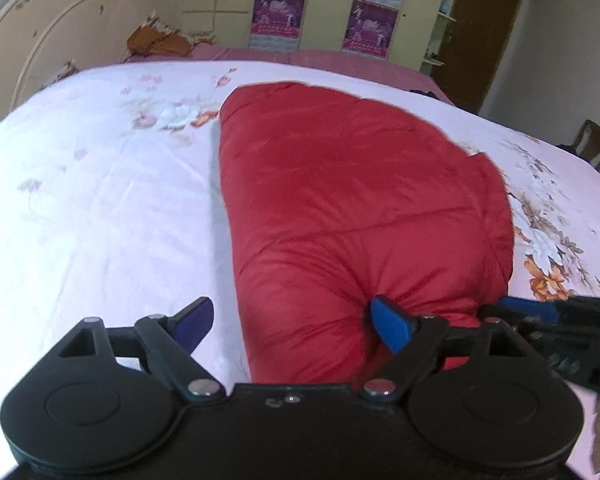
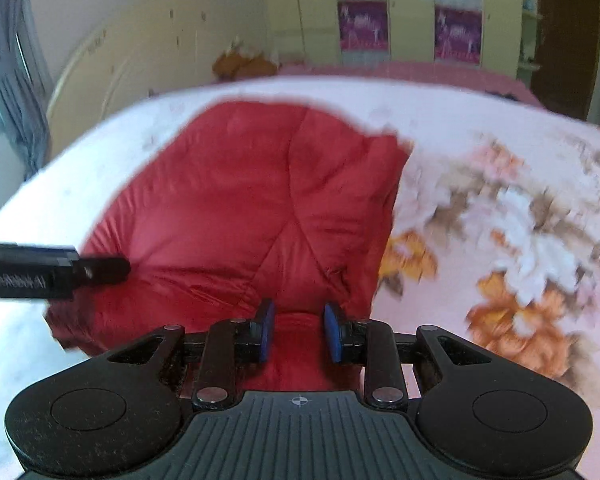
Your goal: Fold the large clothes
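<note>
A red padded jacket (image 1: 352, 200) lies folded into a thick bundle on the floral bedsheet (image 1: 100, 184). My left gripper (image 1: 294, 322) is open wide at the bundle's near left corner. Its left finger (image 1: 196, 320) hangs over bare sheet, and its right finger (image 1: 392, 324) touches a gathered crease in the fabric. My right gripper (image 2: 300, 330) is shut on a thick fold at the near edge of the red jacket (image 2: 252, 200), and creases fan out from its pads. In the left wrist view the right gripper (image 1: 540, 312) shows at the jacket's near right corner. In the right wrist view the left gripper (image 2: 100, 270) shows at the left.
A cream headboard (image 1: 52, 40) stands at the bed's left end, with an orange cloth (image 1: 156, 38) beside it. Behind the bed are wardrobe doors with purple posters (image 1: 278, 12) and a brown door (image 1: 484, 32). A wooden chair (image 1: 594, 146) stands at the right. A grey curtain (image 2: 8, 64) hangs at the left.
</note>
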`<state>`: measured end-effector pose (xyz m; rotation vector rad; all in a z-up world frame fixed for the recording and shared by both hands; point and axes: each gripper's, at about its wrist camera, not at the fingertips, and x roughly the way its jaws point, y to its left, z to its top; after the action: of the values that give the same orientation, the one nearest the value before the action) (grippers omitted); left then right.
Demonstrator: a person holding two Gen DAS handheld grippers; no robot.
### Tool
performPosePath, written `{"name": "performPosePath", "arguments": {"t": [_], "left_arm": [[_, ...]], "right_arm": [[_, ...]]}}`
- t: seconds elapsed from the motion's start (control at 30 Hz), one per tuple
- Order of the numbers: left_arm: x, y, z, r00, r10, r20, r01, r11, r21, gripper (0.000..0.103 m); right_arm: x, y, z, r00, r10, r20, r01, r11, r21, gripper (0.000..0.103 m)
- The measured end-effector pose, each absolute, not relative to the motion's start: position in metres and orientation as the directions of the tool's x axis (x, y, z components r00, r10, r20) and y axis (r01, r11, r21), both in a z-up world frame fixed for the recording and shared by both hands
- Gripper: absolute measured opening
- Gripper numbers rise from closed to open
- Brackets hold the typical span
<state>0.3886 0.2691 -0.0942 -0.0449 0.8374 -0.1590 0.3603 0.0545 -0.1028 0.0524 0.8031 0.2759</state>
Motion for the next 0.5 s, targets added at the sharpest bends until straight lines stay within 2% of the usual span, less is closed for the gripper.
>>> {"name": "performPosePath", "arguments": {"t": [0.2,0.33,0.4,0.43,0.5], "left_arm": [[0.388,0.262,-0.086,0.664,-0.122,-0.738,0.105,0.992,-0.069,0.087],[0.379,0.257,-0.074,0.677,-0.075,-0.733,0.068,0.997,-0.039,0.101],[0.369,0.253,-0.065,0.687,-0.043,-0.726,0.037,0.999,-0.025,0.103],[0.363,0.252,-0.060,0.688,-0.031,-0.725,0.023,1.000,-0.020,0.103],[0.349,0.247,-0.051,0.695,-0.018,-0.719,0.008,1.000,-0.018,0.103]], "right_arm": [[0.364,0.061,-0.111,0.666,0.238,-0.707,-0.233,0.967,0.106,0.027],[0.365,0.047,-0.098,0.653,0.276,-0.705,-0.212,0.961,0.180,0.029],[0.359,0.037,-0.086,0.668,0.267,-0.695,-0.170,0.963,0.208,0.062],[0.351,0.033,-0.079,0.687,0.261,-0.678,-0.151,0.964,0.218,0.090],[0.334,0.022,-0.066,0.713,0.288,-0.639,-0.163,0.955,0.247,0.092]]}}
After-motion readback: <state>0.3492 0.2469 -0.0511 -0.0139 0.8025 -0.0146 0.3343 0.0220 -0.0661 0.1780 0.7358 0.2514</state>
